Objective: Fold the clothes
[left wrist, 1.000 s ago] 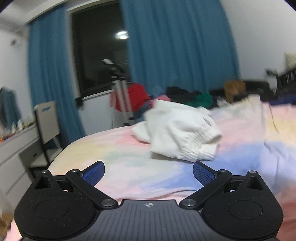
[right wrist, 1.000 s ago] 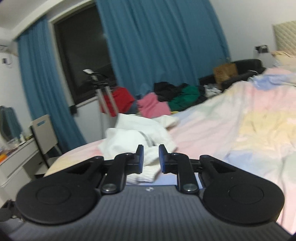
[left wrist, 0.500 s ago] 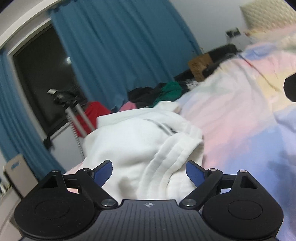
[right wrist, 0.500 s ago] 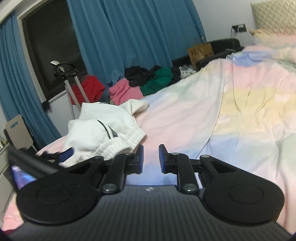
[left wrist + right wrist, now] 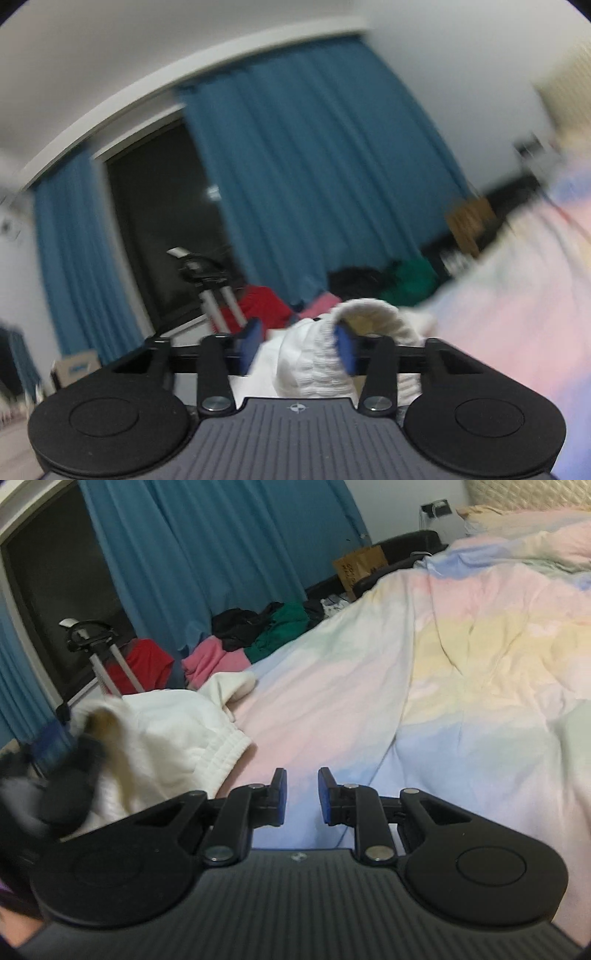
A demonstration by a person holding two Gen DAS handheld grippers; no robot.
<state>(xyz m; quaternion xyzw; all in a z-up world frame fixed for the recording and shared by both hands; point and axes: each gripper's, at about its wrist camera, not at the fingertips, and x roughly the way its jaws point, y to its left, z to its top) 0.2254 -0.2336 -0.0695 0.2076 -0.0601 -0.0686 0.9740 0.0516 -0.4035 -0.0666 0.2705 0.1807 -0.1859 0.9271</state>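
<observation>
A white garment (image 5: 177,731) with a ribbed elastic hem lies bunched on the pastel bed sheet (image 5: 461,664), at the left in the right wrist view. In the left wrist view my left gripper (image 5: 298,345) points level and its jaws are closing, with the garment's ribbed hem (image 5: 314,362) bunched between the blue pads and touching both. The same gripper (image 5: 59,746) shows as a blur at the garment's left edge in the right wrist view. My right gripper (image 5: 301,797) hangs low over bare sheet to the right of the garment, its jaws a narrow gap apart with nothing between them.
Beyond the bed's far edge lies a pile of red, pink, black and green clothes (image 5: 236,642), with a tripod (image 5: 96,646) in front of a dark window and blue curtains (image 5: 221,546). A cardboard box (image 5: 360,568) stands further right. Pillows lie at the top right.
My left gripper has come up to the white garment and drawn its wide-open jaws in around the ribbed hem. My right gripper has sunk toward the sheet with its jaw gap unchanged.
</observation>
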